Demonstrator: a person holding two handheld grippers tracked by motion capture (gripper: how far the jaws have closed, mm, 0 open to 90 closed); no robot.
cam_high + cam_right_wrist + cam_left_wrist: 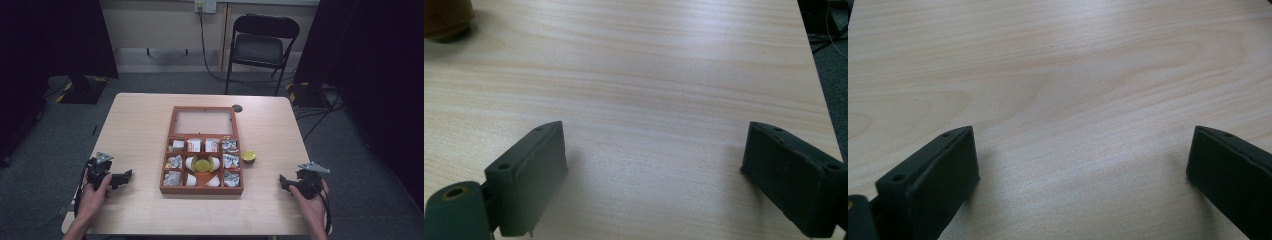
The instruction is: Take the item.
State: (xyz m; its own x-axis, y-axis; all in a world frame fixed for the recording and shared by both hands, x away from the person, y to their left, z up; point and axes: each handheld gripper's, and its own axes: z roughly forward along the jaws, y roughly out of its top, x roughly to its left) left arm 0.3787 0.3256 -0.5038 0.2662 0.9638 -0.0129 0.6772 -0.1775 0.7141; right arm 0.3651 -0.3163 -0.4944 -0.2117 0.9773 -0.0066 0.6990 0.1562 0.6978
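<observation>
A wooden compartment box (201, 190) lies mid-table with its glazed lid (203, 121) folded back. Its cells hold small wrapped packets, white cups and a round yellow-topped pod (202, 163). Another small yellow-topped pod (248, 157) stands on the table just right of the box. My left gripper (128, 175) rests low on the table left of the box, open, with bare wood between its jaws (1080, 147). My right gripper (283, 181) sits right of the box near the front edge, open as well, over bare wood (654, 145).
A brown rounded object (444, 20) is cropped at the upper left corner of the right gripper view. A small dark disc (236, 108) lies behind the box. A black folding chair (260, 47) stands beyond the table. The table's right edge (819, 95) runs close to my right gripper.
</observation>
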